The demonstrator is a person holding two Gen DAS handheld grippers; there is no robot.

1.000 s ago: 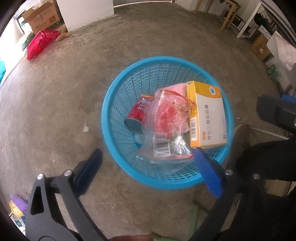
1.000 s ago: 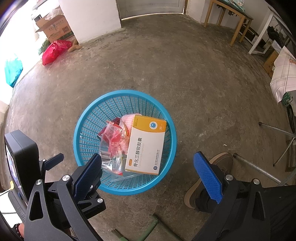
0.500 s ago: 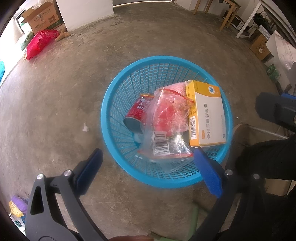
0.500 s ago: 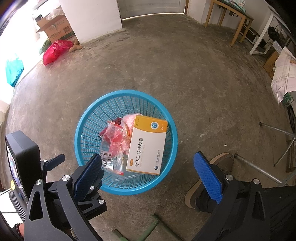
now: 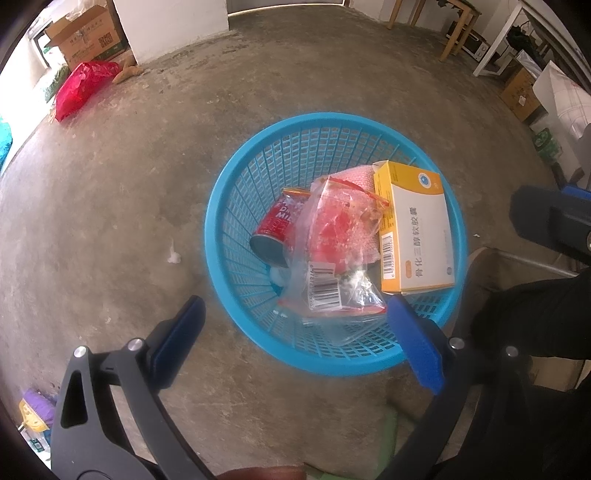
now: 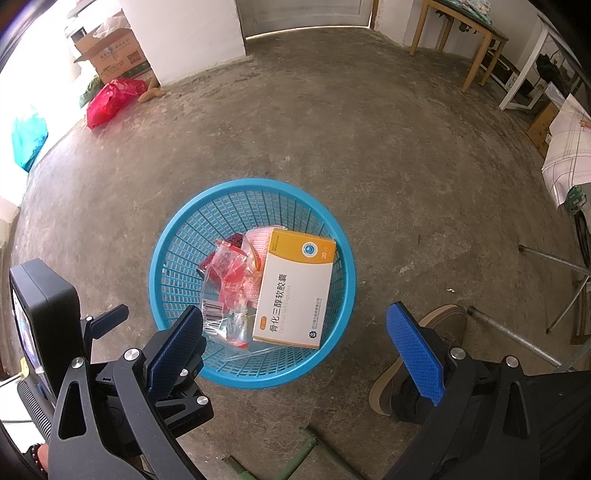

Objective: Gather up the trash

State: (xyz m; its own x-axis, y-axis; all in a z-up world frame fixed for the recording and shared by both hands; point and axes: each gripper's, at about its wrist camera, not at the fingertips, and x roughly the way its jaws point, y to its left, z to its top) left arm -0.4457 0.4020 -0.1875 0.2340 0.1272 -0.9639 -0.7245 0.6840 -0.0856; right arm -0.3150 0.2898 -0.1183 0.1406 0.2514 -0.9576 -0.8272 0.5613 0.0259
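A blue mesh basket (image 5: 236,206) (image 6: 173,240) stands on the concrete floor. Inside it lie an orange and white medicine box (image 5: 417,236) (image 6: 295,291), a clear plastic bag with red contents (image 5: 332,240) (image 6: 225,280), a red can (image 5: 275,229) and a pink cloth (image 5: 358,173). My left gripper (image 5: 295,332) hovers open above the basket's near rim, holding nothing. My right gripper (image 6: 295,339) is open too, over the near rim, with its left finger (image 6: 177,347) in front of the bag. The left gripper's body (image 6: 48,321) shows at the lower left of the right wrist view.
A small white scrap (image 5: 173,254) lies on the floor left of the basket. A red plastic bag (image 5: 79,88) and a cardboard box (image 5: 86,33) sit by the far white wall. Wooden table legs (image 6: 476,51) stand at the far right. A shoe (image 6: 417,354) and metal legs (image 6: 517,339) are near me.
Both views have shifted only slightly; the basket sits a touch higher in the left wrist view. Both grippers stay open and the trash has not moved.
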